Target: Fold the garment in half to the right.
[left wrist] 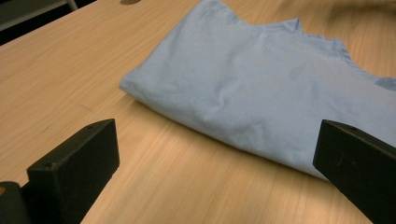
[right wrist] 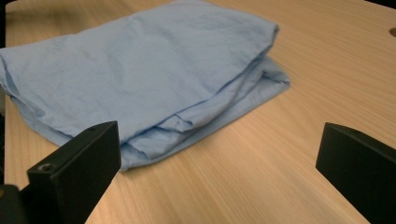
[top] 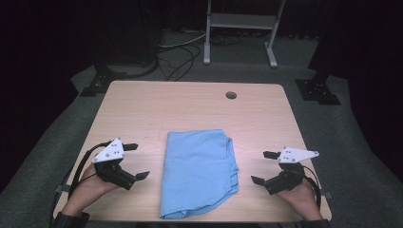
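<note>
A folded light blue cloth lies flat on the wooden table, near its front middle. My left gripper rests on the table to the cloth's left, open and empty, jaws pointing at the cloth. My right gripper sits to the cloth's right, also open and empty. In the left gripper view the cloth shows its smooth folded edge beyond the gripper. The right gripper view shows the cloth with its layered loose edges, just ahead of the gripper.
A round cable hole sits near the table's far edge. Beyond the table stand a white metal frame, loose cables on the floor and black stand feet at both far corners.
</note>
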Demonstrator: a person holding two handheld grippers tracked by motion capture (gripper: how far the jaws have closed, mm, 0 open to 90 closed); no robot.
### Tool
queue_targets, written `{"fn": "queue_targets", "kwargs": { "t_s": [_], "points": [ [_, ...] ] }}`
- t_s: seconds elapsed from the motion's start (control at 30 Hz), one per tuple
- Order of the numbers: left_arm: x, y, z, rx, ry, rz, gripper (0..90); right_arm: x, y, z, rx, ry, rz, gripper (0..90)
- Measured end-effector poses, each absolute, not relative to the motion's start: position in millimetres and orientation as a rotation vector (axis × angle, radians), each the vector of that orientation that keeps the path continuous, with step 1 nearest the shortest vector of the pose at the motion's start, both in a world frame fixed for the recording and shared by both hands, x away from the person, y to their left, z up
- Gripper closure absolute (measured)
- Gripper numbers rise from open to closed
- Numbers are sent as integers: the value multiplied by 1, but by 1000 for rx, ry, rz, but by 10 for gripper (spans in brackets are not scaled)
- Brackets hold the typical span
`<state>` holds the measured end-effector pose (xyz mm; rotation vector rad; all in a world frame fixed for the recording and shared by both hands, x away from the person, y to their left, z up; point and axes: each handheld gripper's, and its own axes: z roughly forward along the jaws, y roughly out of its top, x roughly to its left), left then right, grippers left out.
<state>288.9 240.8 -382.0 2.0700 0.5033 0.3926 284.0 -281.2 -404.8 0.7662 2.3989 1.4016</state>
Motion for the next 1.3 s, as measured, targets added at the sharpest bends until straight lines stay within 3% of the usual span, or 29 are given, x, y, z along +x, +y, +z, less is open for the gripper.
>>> {"fn": "queue_targets", "kwargs": {
  "t_s": [0.7,1.3],
  "points": [
    [274,302,-411,2096,723,458,0,262,-333,-430,998,2329,1169,0],
    [276,309,-438,2178,772,423,0,257,-349,-447,1103,2352,1056,0]
  ]
}}
